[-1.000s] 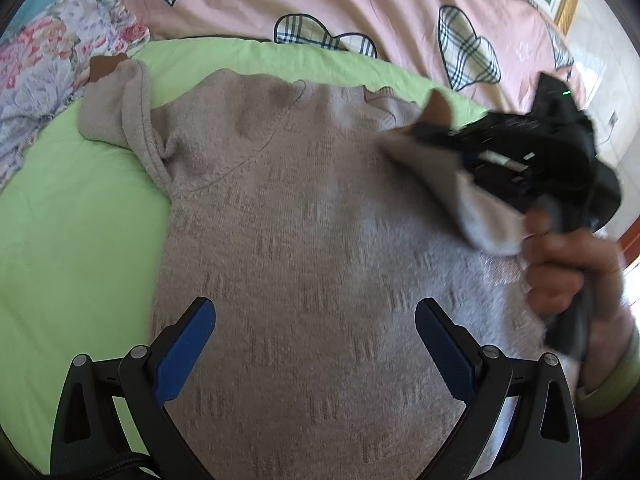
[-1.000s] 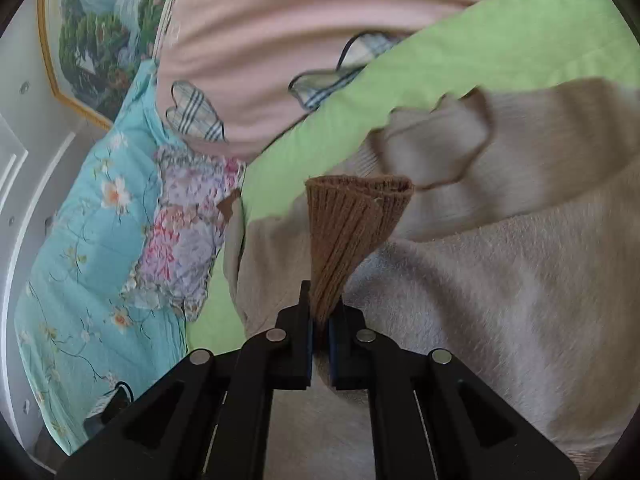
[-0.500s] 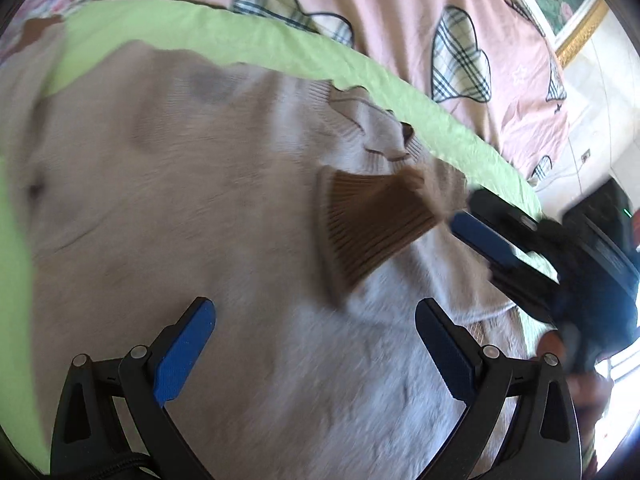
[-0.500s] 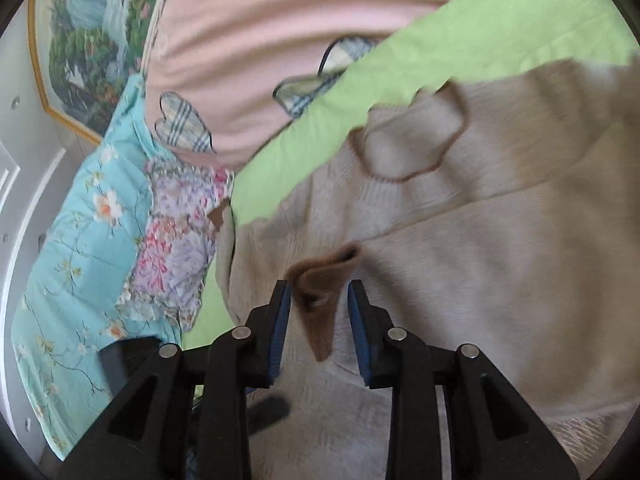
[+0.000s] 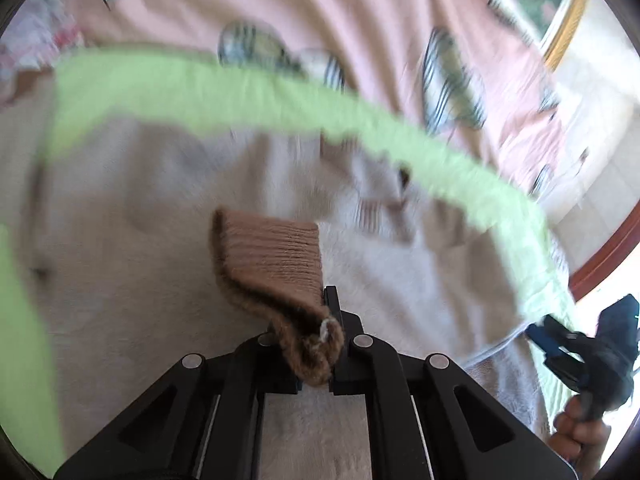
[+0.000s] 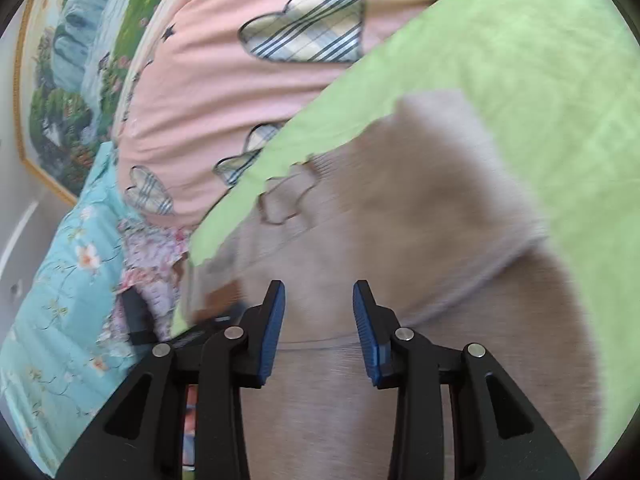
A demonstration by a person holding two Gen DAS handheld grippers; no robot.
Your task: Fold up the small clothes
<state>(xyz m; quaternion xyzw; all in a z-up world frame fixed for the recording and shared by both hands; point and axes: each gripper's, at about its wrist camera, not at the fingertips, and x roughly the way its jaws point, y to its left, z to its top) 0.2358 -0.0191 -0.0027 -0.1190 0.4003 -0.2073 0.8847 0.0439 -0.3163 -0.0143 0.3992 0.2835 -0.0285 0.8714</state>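
Observation:
A beige knit sweater (image 5: pixel 140 248) lies spread on a green blanket (image 5: pixel 200 80); it also shows in the right wrist view (image 6: pixel 420 220). My left gripper (image 5: pixel 316 344) is shut on the sweater's brown ribbed cuff (image 5: pixel 276 256), which lies over the sweater's body. My right gripper (image 6: pixel 319 320) is open and empty, its blue pads over the sweater. It also shows at the lower right of the left wrist view (image 5: pixel 560 344), off the sweater's edge. The left wrist view is blurred by motion.
A pink quilt with plaid hearts (image 6: pixel 280 40) lies beyond the green blanket (image 6: pixel 540 60). A floral turquoise bedspread (image 6: pixel 60 280) is at the left. A framed landscape picture (image 6: pixel 72 60) hangs on the wall behind.
My right gripper let go of the brown cuff, opened and drew back to the right. My left gripper moved in and shut on the cuff.

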